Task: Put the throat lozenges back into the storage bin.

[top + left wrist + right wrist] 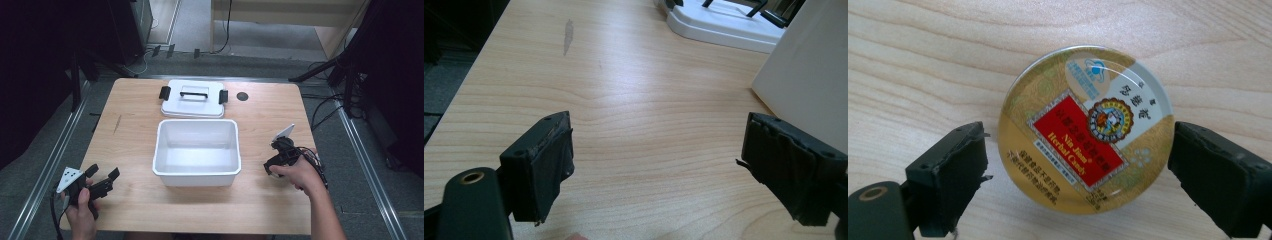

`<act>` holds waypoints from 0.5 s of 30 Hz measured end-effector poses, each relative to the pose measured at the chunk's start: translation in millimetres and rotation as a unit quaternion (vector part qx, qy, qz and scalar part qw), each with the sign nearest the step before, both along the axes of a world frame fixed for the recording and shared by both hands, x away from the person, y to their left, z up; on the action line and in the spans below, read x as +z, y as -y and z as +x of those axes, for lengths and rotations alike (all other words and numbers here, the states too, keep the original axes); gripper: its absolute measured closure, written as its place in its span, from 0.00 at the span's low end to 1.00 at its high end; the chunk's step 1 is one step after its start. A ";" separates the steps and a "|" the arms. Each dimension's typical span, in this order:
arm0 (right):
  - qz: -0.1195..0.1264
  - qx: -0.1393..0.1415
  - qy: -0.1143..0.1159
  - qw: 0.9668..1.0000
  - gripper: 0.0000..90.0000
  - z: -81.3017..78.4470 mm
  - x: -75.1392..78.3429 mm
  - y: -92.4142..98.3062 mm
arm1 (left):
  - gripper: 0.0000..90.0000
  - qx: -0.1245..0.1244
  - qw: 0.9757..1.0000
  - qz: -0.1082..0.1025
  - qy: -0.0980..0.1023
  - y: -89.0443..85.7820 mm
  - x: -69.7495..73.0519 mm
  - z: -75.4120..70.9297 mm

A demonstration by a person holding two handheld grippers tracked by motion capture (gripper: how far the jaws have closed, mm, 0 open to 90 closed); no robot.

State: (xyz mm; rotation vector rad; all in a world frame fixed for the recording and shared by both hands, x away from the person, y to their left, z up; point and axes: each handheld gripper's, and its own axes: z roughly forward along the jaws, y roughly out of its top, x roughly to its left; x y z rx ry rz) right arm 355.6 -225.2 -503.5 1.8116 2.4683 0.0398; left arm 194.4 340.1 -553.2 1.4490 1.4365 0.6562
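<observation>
Right gripper is pointing down at the desk near its right edge, beside the white bin. Its jaws are standing apart, straddling a round candy tin that is lying flat on the wood, label up: gold rim, red panel, Chinese characters. A sliver of wood is showing between the left pad and the tin; the right pad is sitting just at the rim, contact not certain.

Left gripper is resting near the desk's front left corner, jaws spread wide, bare wood between them.

White bin is sitting mid-desk, open. Its lid, black handle and clips, is lying just behind it toward the far edge.
</observation>
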 end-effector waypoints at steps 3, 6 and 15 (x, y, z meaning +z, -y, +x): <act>-0.004 0.000 -0.005 1.000 0.12 1.7 -3.2 -2.1 | 0.15 0.000 1.000 -0.001 0.000 0.1 -0.1 0.2; -0.013 -0.002 -0.007 1.000 0.16 3.1 -6.1 -4.5 | 0.15 -0.001 1.000 -0.001 -0.001 0.0 -0.1 0.3; 0.011 0.018 0.000 1.000 0.23 1.8 1.6 -5.4 | 0.15 -0.001 1.000 -0.001 -0.002 0.1 0.0 0.5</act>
